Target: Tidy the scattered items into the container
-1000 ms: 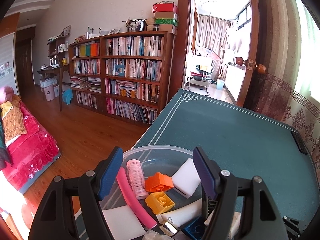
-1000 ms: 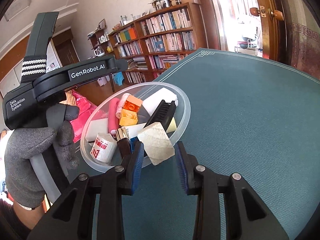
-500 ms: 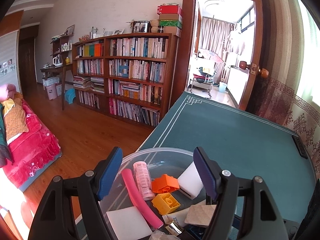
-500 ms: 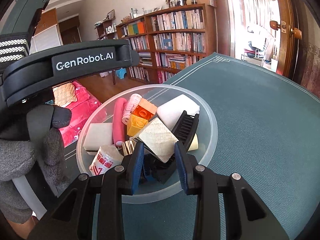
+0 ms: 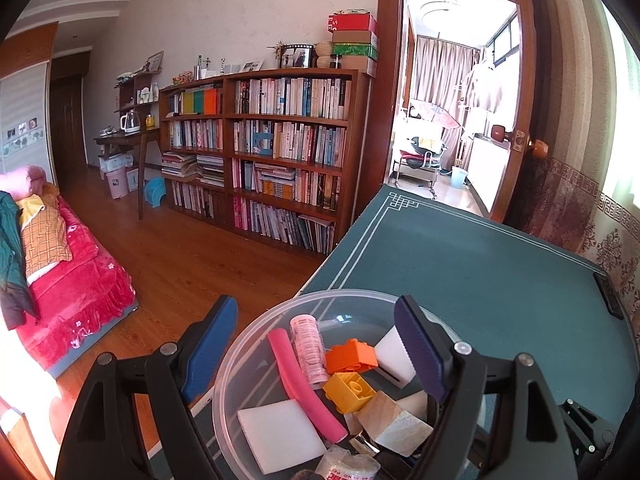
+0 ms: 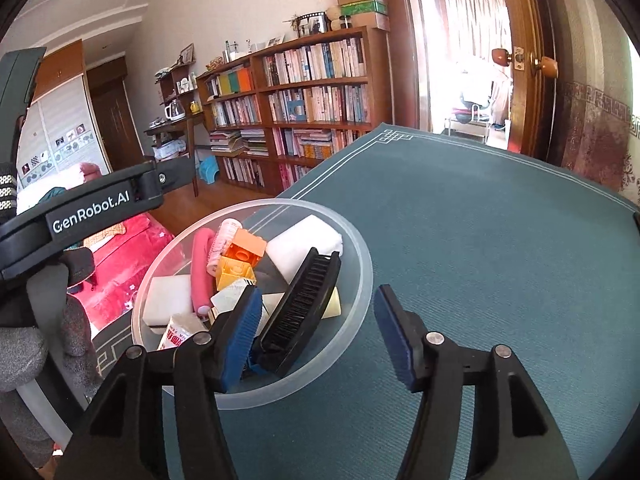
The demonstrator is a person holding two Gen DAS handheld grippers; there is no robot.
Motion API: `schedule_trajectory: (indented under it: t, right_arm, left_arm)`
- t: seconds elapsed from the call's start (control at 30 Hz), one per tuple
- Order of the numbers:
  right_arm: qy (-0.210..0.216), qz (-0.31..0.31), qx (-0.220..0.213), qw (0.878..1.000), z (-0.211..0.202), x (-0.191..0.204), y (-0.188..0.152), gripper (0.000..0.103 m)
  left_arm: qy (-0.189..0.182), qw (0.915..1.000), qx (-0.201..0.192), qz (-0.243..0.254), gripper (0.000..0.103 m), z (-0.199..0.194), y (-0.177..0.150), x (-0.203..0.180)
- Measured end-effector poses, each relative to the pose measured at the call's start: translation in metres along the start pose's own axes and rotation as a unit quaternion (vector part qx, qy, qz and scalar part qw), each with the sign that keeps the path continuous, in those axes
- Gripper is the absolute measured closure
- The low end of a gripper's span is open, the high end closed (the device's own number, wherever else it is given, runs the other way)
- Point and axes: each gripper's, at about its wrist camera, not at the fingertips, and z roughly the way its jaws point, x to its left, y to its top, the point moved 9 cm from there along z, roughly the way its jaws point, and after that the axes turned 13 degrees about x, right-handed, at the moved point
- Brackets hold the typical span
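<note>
So basically everything's piled in the clear round plastic bowl (image 6: 362,280) at lower centre of the right wrist view: pale wooden block (image 5: 394,420), black bristle brush (image 6: 304,308), orange and yellow toy bricks. Right gripper (image 6: 318,334) is spread wide and empty, straddling the bowl's near rim; left gripper (image 5: 316,348) is spread too, over the bowl. Teal cloth surface (image 6: 500,240) looks bare, so tidying seems finished.

Frosted plastic bowl (image 6: 362,248) on ribbed teal cloth (image 6: 500,240); wooden block (image 5: 394,420) rough.
</note>
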Motion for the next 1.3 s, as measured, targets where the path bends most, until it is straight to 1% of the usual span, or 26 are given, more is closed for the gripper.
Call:
schedule_trajectory:
  t: [0.03,0.13,0.17,0.2,0.27,0.37,0.47,0.67,0.97,1.1,1.23,1.3]
  right_arm:
    - [-0.011,-0.002,-0.010,1.000,-0.004,0.000,0.003,0.035]
    - [-0.037,0.002,-0.034,0.999,-0.017,-0.005,0.010,0.026]
    - [-0.041,0.008,-0.035,0.999,-0.018,-0.008,0.011,0.022]
    - [-0.042,0.015,-0.030,0.999,-0.018,-0.010,0.012,0.021]
    - [-0.034,0.028,-0.007,0.999,-0.013,-0.015,0.010,0.021]
    - [0.007,0.037,0.020,0.999,-0.005,-0.014,0.007,0.021]
    - [0.027,0.034,0.031,0.999,-0.003,-0.010,0.004,0.021]
    - [0.054,0.022,0.048,0.997,0.001,-0.001,0.000,0.021]
    - [0.040,-0.020,0.053,0.998,0.006,0.022,-0.005,0.021]
    - [0.032,-0.034,0.040,0.998,0.005,0.028,-0.001,0.020]
    - [0.047,-0.032,0.036,0.998,0.005,0.029,-0.001,0.020]
    - [0.047,-0.030,0.035,0.998,0.005,0.028,-0.002,0.020]
  left_arm:
    - [0.007,1.0000,-0.003,-0.001,0.011,-0.003,0.000,0.003]
    - [0.025,0.9995,-0.019,0.001,0.010,-0.013,-0.002,0.009]
    - [0.032,0.9992,-0.022,0.001,0.010,-0.015,-0.003,0.011]
    - [0.042,0.9988,-0.025,0.001,0.010,-0.018,-0.004,0.014]
    - [0.054,0.9980,-0.031,0.001,0.010,-0.023,-0.006,0.017]
    - [0.054,0.9981,-0.028,-0.003,0.010,-0.027,-0.012,0.023]
    - [0.053,0.9983,-0.022,-0.007,0.010,-0.028,-0.018,0.027]
    - [0.066,0.9977,-0.017,-0.005,0.010,-0.030,-0.030,0.033]
    - [0.079,0.9969,-0.008,0.003,0.010,-0.029,-0.040,0.041]
    - [0.085,0.9963,-0.003,-0.001,0.010,-0.028,-0.045,0.048]
    - [0.090,0.9959,0.001,-0.008,0.010,-0.027,-0.047,0.056]
    - [0.088,0.9961,0.004,-0.010,0.010,-0.025,-0.047,0.058]
